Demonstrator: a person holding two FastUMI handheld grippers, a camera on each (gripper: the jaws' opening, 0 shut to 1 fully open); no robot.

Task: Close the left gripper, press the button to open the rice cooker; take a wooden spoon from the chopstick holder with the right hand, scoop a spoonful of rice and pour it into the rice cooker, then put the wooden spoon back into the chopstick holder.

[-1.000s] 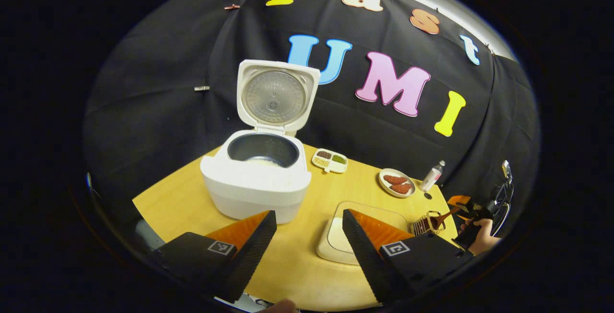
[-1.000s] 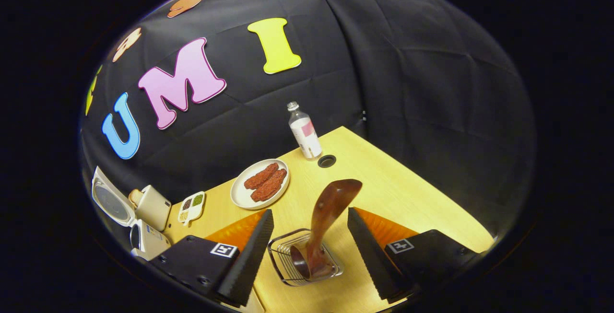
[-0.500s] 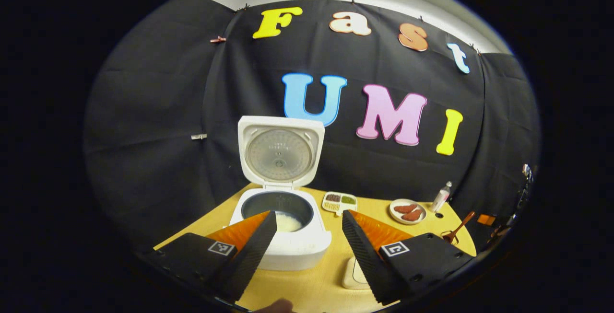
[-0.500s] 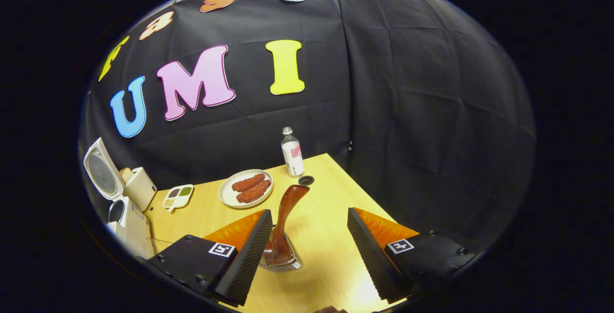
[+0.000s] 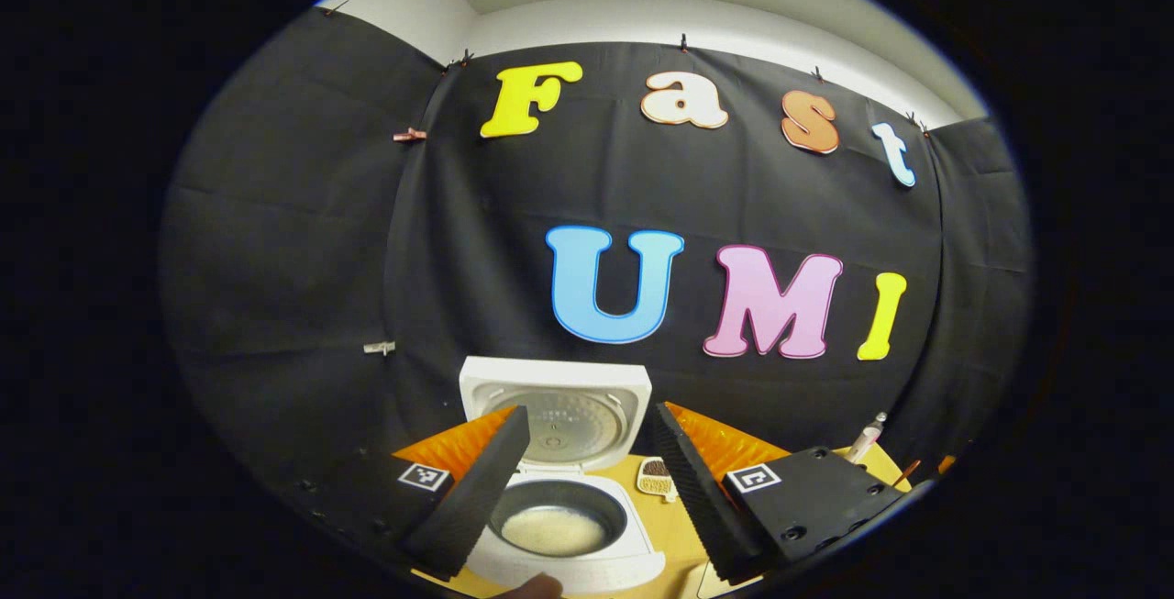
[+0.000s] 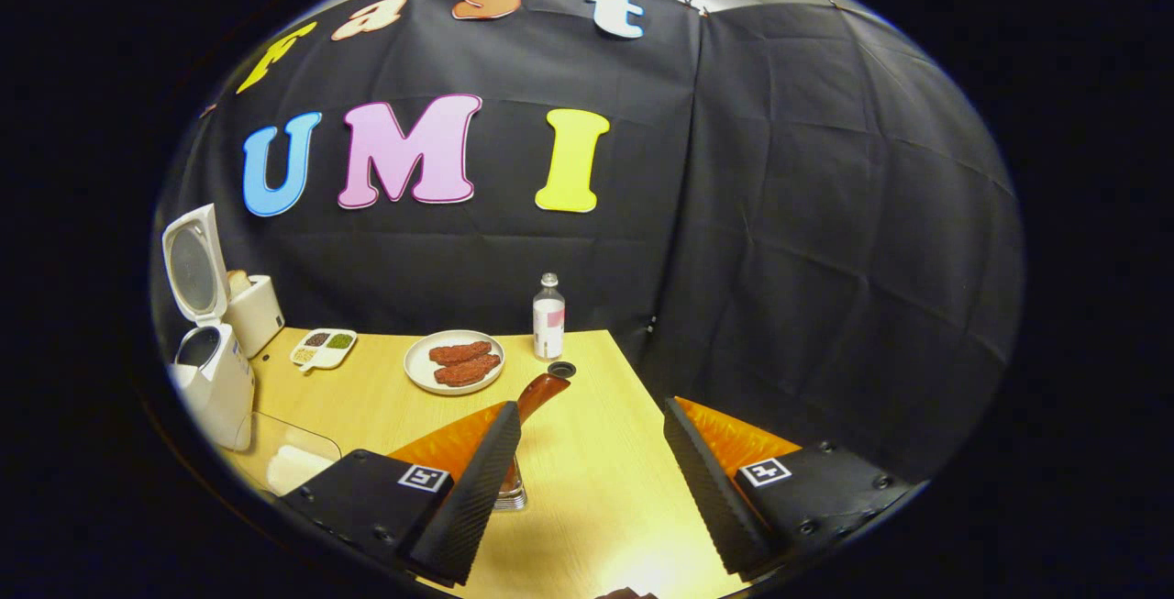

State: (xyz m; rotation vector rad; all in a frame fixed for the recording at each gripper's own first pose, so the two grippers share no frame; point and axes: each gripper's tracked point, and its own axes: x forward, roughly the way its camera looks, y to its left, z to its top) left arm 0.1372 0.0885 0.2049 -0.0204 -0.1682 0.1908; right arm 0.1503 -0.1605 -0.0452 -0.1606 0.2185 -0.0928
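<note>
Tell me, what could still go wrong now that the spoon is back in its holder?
The cooker stands with its lid up and rice uncovered, so it could dry out or catch dirt. The spoon leans out of the holder right beside the open right gripper; a careless move might tip both. The bottle near the table corner could be knocked.

No legible text or labels.

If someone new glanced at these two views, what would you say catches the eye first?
The white rice cooker with its lid raised and pale rice inside, straight ahead between the left tool's open fingers. Then the brown wooden spoon leaning from the metal wire holder beside the open right tool.
</note>
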